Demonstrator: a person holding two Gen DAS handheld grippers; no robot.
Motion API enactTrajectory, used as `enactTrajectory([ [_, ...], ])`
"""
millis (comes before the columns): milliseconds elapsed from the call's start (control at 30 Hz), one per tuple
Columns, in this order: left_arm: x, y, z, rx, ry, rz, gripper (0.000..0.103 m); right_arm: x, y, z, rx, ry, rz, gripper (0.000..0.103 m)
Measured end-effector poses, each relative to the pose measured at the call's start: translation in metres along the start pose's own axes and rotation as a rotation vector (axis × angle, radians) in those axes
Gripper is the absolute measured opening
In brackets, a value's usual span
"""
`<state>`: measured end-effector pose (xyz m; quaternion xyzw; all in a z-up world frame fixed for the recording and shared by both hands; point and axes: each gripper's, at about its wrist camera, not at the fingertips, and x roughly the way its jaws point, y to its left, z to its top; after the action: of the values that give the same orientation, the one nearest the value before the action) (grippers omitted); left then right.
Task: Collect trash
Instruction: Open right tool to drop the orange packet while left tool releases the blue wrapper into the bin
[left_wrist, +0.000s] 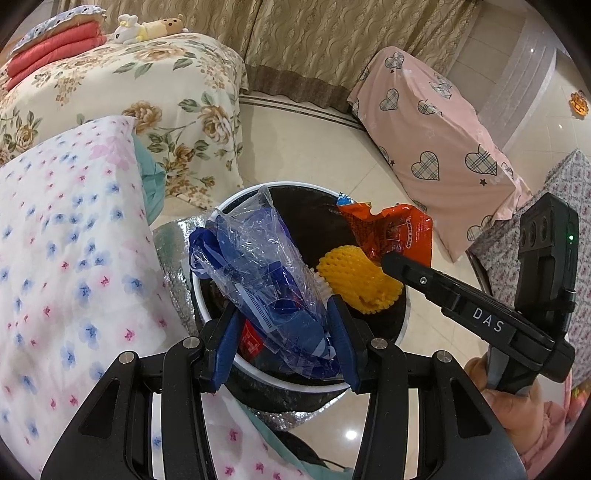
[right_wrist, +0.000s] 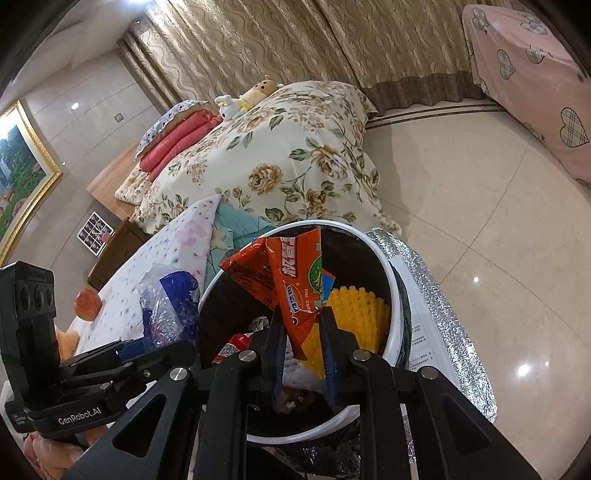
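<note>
My left gripper (left_wrist: 284, 332) is shut on a crumpled blue and clear plastic bag (left_wrist: 258, 266) and holds it over the white-rimmed trash bin (left_wrist: 295, 384) lined in black. My right gripper (right_wrist: 301, 339) is shut on an orange snack wrapper (right_wrist: 291, 277) above the same bin (right_wrist: 395, 295). The wrapper also shows in the left wrist view (left_wrist: 391, 229). A yellow foam fruit net (left_wrist: 354, 280) lies inside the bin, also seen in the right wrist view (right_wrist: 362, 314). A red packet (left_wrist: 251, 339) lies deeper inside.
A bed with flower-print cover (left_wrist: 55, 258) is beside the bin on the left. A floral quilt bed (left_wrist: 147, 92) stands behind. A pink heart-print covered piece (left_wrist: 436, 140) is at right. Silver foil (right_wrist: 443, 314) lies under the bin. An apple (right_wrist: 86, 302) rests on the bed.
</note>
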<state>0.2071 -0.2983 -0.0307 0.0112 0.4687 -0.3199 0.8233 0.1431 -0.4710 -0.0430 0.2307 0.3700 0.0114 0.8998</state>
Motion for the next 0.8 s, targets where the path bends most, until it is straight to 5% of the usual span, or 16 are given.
enactTrajectory([
  [600, -0.0002, -0.0028, -0.0010, 0.012, 0.006, -0.023, 0.046, -0.0006, -0.0025, -0.0046, 0.007, 0.002, -0.002, 0.021],
  [800, -0.0054, 0.0025, -0.0043, 0.001, -0.004, -0.018, 0.061, -0.0033, -0.0036, -0.0043, 0.016, 0.001, -0.006, 0.022],
])
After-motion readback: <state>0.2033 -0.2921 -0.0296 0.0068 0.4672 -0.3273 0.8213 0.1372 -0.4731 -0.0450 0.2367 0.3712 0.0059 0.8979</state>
